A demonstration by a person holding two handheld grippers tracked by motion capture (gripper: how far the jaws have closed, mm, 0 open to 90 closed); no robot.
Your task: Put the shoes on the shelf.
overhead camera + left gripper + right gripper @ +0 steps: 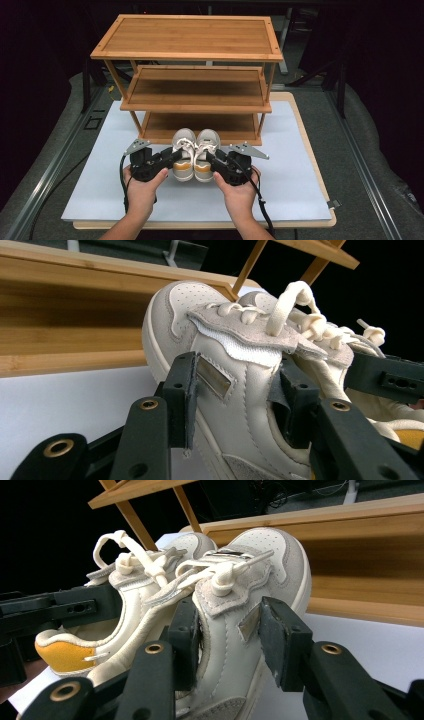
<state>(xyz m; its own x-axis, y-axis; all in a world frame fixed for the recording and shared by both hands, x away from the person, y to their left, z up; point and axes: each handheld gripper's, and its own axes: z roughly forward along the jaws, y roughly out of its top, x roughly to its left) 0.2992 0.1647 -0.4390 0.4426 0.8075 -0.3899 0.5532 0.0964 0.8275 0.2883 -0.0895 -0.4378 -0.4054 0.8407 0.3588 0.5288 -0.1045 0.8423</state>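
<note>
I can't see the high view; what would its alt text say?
Two hands each hold a black gripper, the left gripper and right gripper clamped on a pair of cream sneakers on a white mat, before a three-tier wooden shoe rack.

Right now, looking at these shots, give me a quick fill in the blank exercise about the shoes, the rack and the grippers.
1. The wooden rack has ___ shelves.
2. The heels of the two shoes are coloured ___.
3. The left gripper is shut on the side of the ___ shoe.
4. The shoes stand on the white board, just in front of the rack's ___ shelf.

Missing words: three; yellow; left; bottom
</note>
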